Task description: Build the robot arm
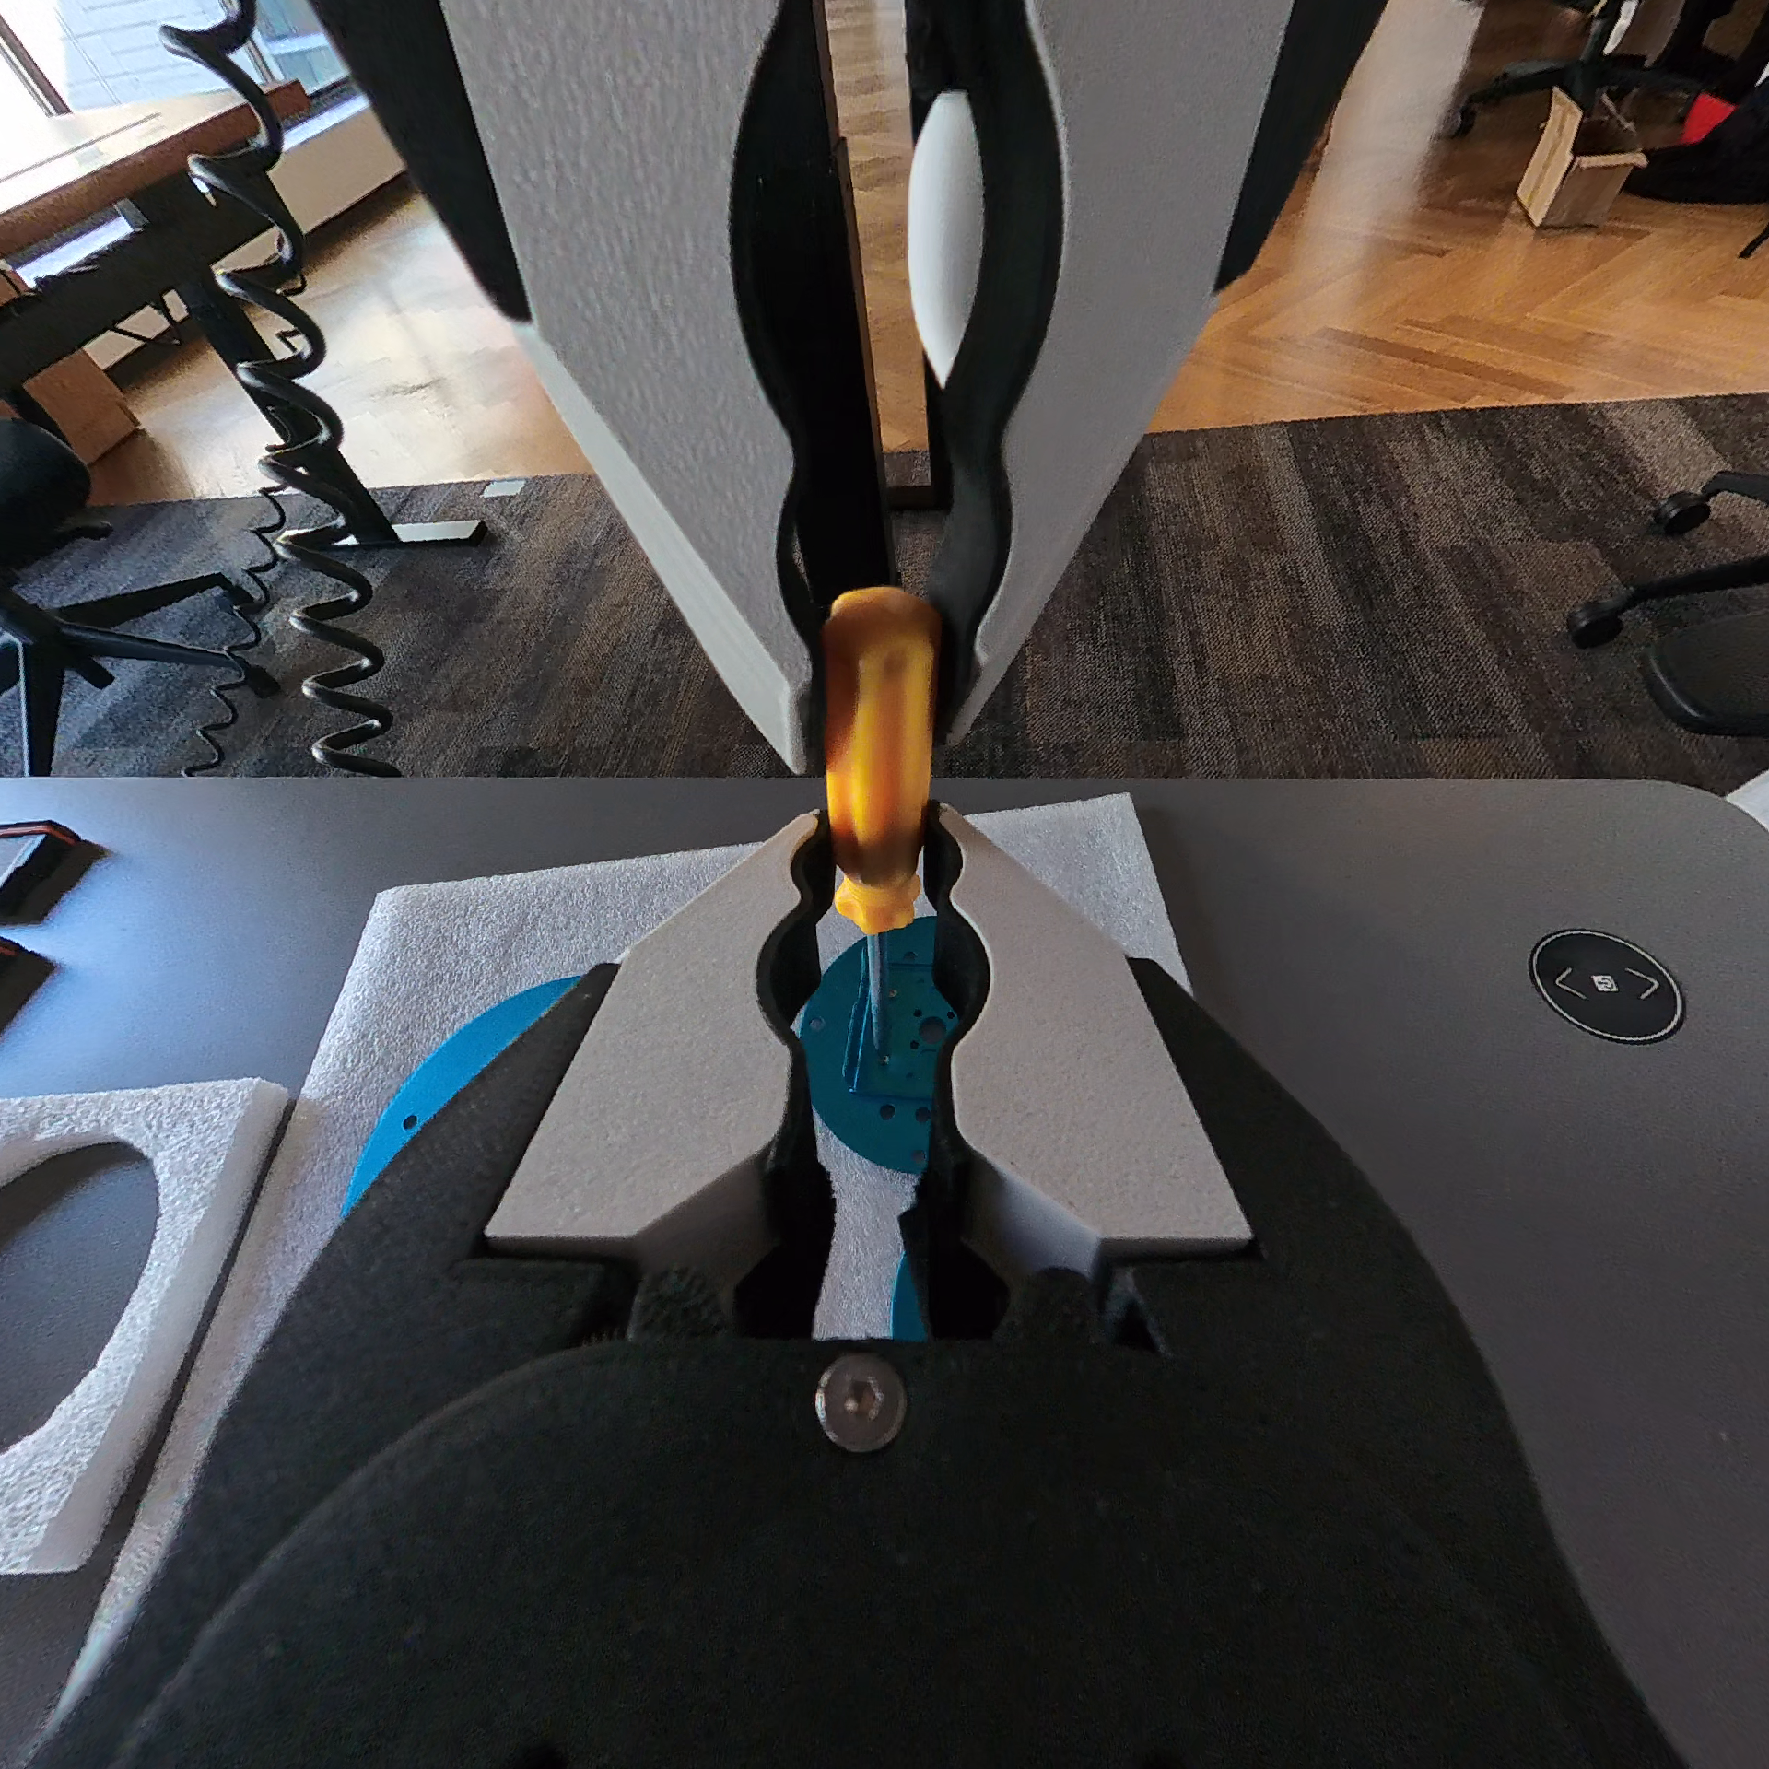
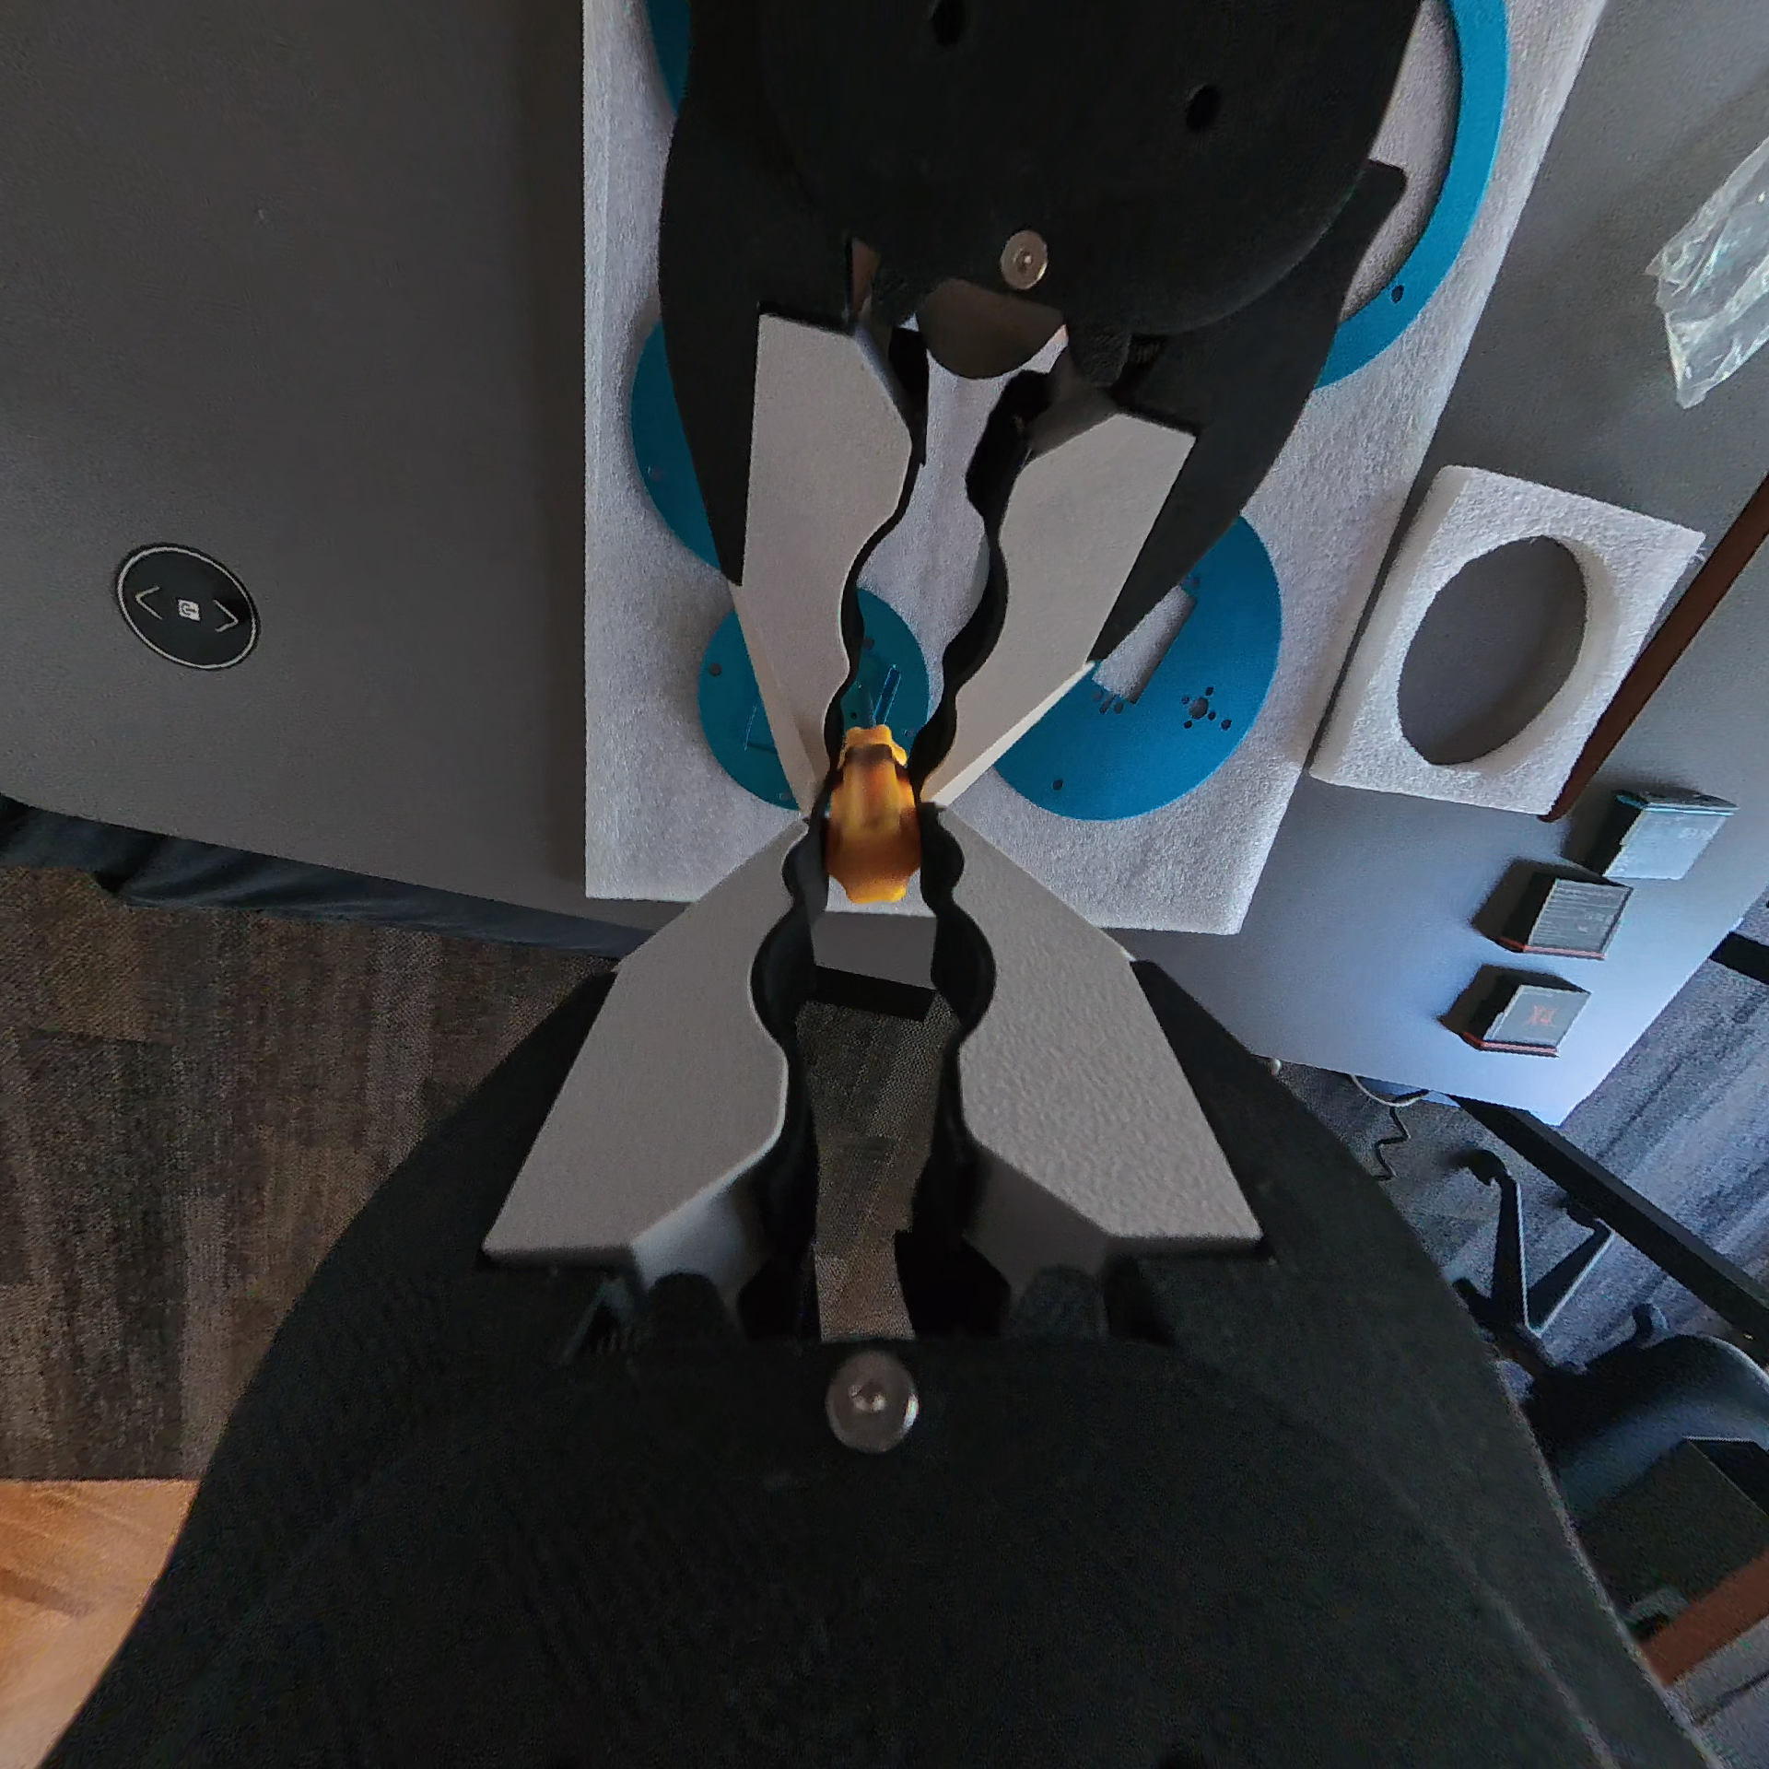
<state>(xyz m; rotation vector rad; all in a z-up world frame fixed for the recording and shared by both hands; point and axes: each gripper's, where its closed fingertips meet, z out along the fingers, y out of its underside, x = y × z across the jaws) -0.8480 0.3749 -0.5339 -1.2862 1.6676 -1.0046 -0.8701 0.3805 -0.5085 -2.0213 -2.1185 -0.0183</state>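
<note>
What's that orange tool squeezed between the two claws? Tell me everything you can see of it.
It is a screwdriver with a translucent amber, plastic-looking handle, a flared collar and a thin metal shaft. It stands upright, its tip on a small blue bracket atop a blue disc. The left gripper clamps the lower handle; the right gripper clamps the top from above.

Far beyond the dark grey table [image 1: 1436, 1197] lies grey carpet [image 1: 1340, 593], then herringbone wood floor [image 1: 1436, 316] (sunlit); a wooden desk [image 1: 115, 182] stands far left by a window [image 1: 297, 38].
</note>
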